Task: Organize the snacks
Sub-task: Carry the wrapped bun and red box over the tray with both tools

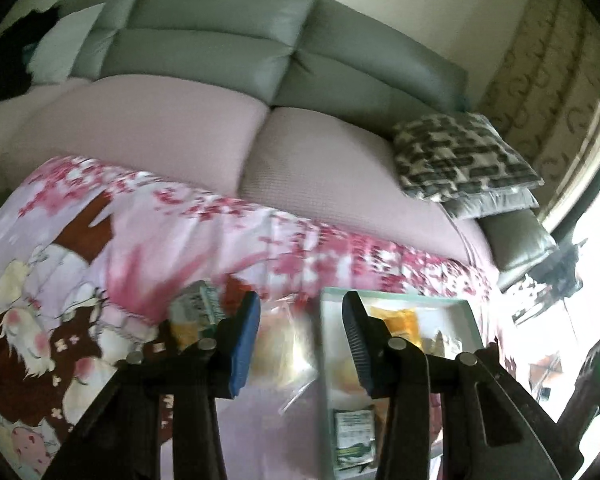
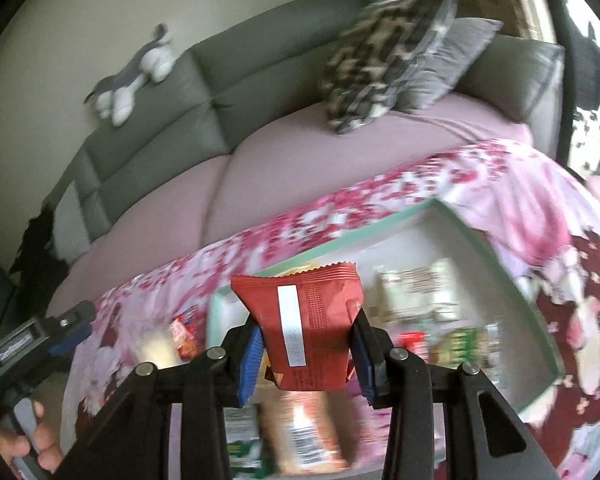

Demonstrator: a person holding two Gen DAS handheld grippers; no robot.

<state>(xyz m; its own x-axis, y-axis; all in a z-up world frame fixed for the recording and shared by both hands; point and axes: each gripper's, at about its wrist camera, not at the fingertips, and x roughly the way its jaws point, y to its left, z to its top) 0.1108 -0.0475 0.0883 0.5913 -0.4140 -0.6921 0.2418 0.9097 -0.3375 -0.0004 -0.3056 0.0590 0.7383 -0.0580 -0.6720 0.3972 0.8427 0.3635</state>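
My right gripper (image 2: 306, 344) is shut on a red snack packet (image 2: 304, 320) and holds it above the near left part of a mint-rimmed white box (image 2: 512, 280) that contains several snack packs. My left gripper (image 1: 300, 332) is open and empty, above a clear-wrapped pale snack (image 1: 284, 348) on the pink patterned cloth (image 1: 148, 248). The box shows in the left wrist view (image 1: 470, 312) just right of that gripper, with a yellow pack (image 1: 400, 320) and a green-white pack (image 1: 354, 432) inside. A green pack (image 1: 198, 304) lies left of the left gripper.
A sofa with grey back cushions (image 1: 220, 52) and a pink seat cover (image 1: 160, 128) stands behind the cloth. A patterned pillow (image 1: 460, 156) lies at its right end. A plush toy (image 2: 132, 80) rests on the sofa back. Loose snacks (image 2: 180, 336) lie left of the box.
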